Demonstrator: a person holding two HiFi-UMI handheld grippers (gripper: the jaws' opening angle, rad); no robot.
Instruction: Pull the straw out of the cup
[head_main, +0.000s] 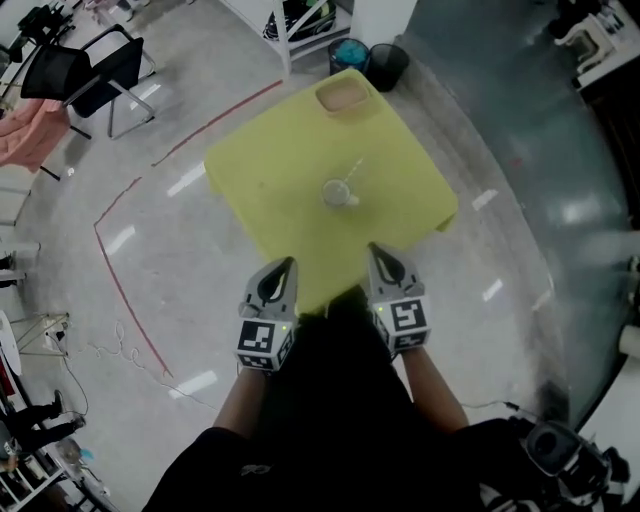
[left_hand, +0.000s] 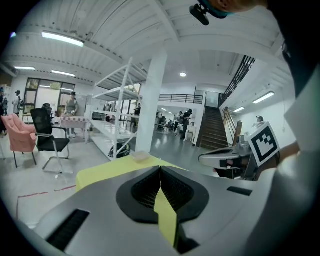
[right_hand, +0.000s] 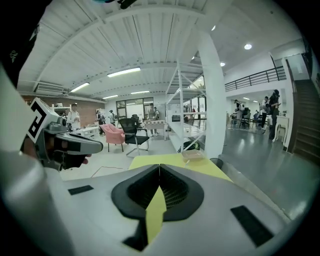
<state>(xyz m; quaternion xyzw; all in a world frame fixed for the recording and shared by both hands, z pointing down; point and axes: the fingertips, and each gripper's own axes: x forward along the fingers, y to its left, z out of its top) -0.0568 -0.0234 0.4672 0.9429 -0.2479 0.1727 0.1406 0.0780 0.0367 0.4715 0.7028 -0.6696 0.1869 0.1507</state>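
A clear cup (head_main: 337, 193) stands near the middle of the yellow table (head_main: 270, 160), with a thin straw (head_main: 353, 171) leaning out of it toward the far right. Both grippers hover at the table's near edge, well short of the cup. My left gripper (head_main: 288, 262) is shut and holds nothing; its jaws meet in a line (left_hand: 160, 168). My right gripper (head_main: 374, 248) is also shut and holds nothing (right_hand: 160, 166). Each gripper view shows the other gripper beside it. The cup is hidden behind the jaws in both gripper views.
A shallow clear container (head_main: 344, 97) sits at the table's far corner. Two round bins (head_main: 370, 60) stand on the floor beyond it, next to a white shelf rack (left_hand: 112, 115). A black chair (head_main: 95, 75) and a pink seat (head_main: 30, 130) are far left. Red tape (head_main: 125, 290) marks the floor.
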